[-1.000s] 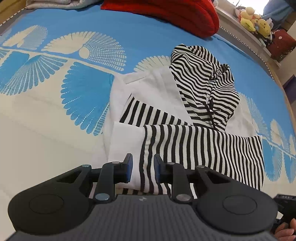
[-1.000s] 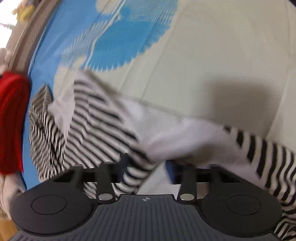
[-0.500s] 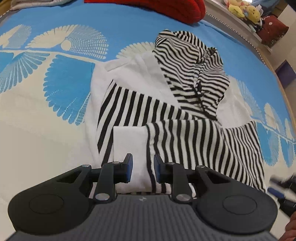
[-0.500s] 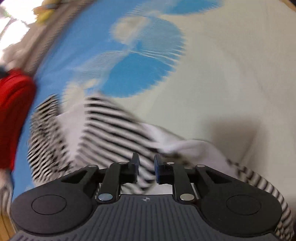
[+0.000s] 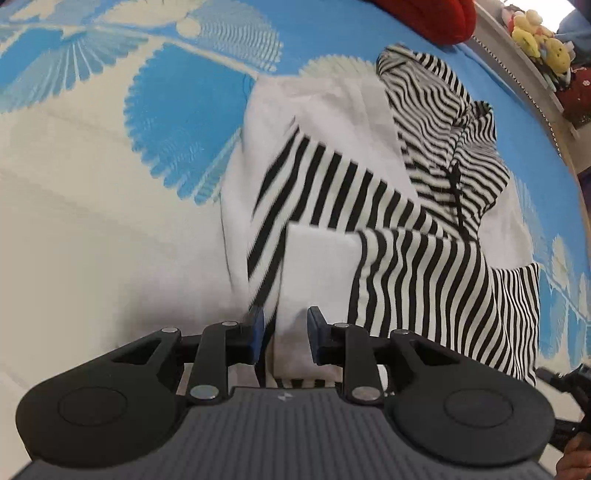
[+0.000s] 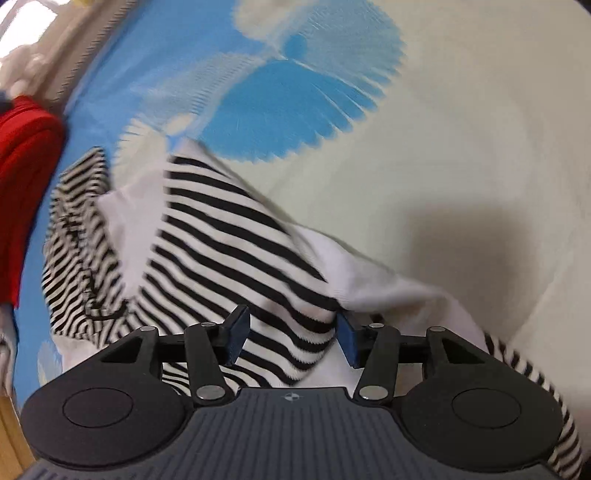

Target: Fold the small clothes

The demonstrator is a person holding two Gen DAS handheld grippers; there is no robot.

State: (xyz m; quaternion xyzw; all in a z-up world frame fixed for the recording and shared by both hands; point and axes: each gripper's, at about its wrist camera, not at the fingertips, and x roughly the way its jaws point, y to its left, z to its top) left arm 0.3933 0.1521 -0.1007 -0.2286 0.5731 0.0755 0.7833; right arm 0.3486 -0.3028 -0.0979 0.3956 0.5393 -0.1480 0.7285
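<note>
Striped hoodie lies part-folded; left tool gapes at its hem, right tool has just been opening over stripes.

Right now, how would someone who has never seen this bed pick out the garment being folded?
Start from the blue and cream fan-patterned bedspread. On it, nearer than the red knit at the far edge, lies the small hooded top. It is the only black-and-white striped piece, with plain white panels and sleeves folded across its front.
</note>
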